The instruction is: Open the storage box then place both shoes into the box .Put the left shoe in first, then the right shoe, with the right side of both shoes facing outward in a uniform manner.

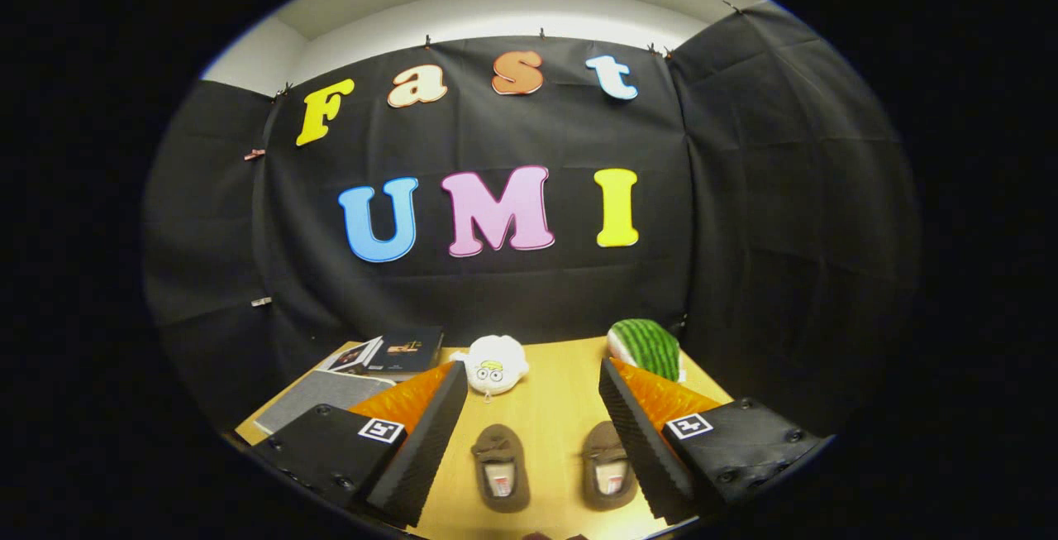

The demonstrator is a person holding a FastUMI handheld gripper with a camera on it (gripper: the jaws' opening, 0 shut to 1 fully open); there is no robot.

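Observation:
Two brown slipper-like shoes lie side by side on the wooden table [545,408], toes pointing away from me. The left shoe [500,467] and the right shoe [608,465] sit between my fingers, seen from above. My gripper [533,441] is open wide, held above the table, with the left finger [430,441] and the right finger [640,441] flanking the pair and nothing pressed between them. A storage box cannot be made out among the things on the table.
At the table's far edge sit a white plush toy [493,365] and a green striped watermelon-like plush [646,347]. Books or booklets [388,354] and a grey flat item [318,395] lie at the far left. Black cloth walls close the booth behind.

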